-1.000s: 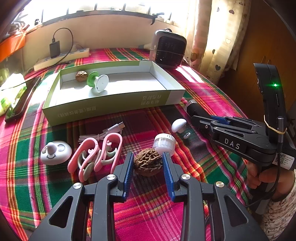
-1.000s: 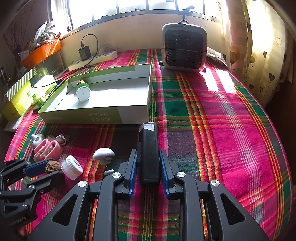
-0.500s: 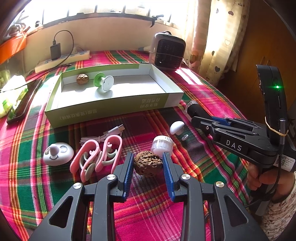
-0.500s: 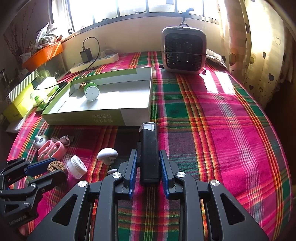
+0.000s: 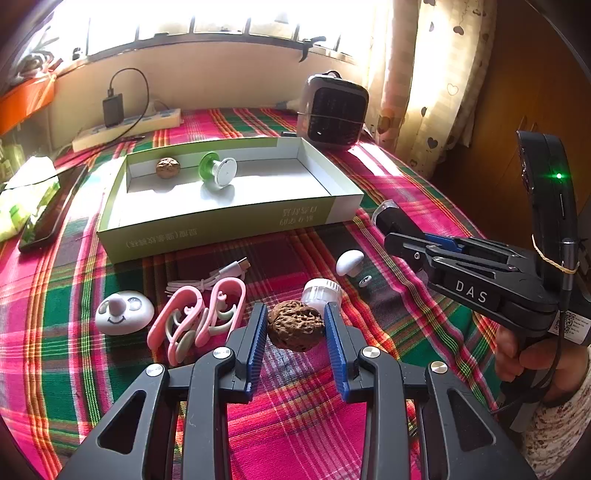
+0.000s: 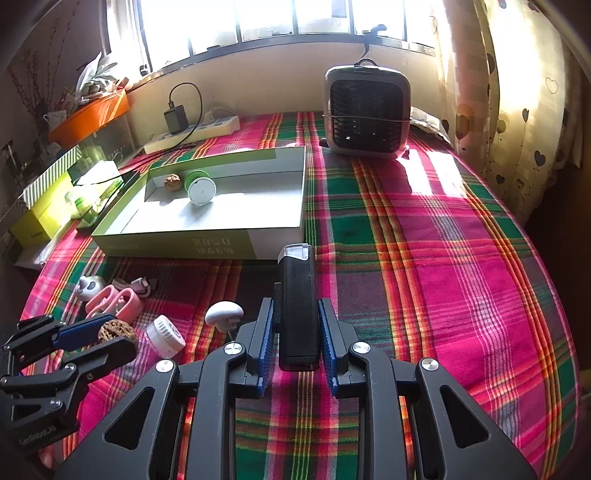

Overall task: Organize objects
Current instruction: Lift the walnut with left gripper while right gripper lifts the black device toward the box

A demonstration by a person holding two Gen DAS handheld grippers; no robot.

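while white cap (image 5: 320, 291) touches walnut (image 5: 295, 325), mushroom knob (image 5: 349, 261) lies near.

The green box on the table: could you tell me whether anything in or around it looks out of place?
Nothing looks damaged or spilled. The green box holds only a walnut and a spool, lying on its side; the rest is still scattered on the cloth in front.

Box (image 5: 221, 221) print too blurred; phone (image 5: 48, 218) part-hidden.

Strong backlight from wide sunlit window (image 6: 295, 18) blows out my top edge; sun patches on plaid tablecloth (image 6: 424, 173); fisheye corners dark, bent; focus sharp.
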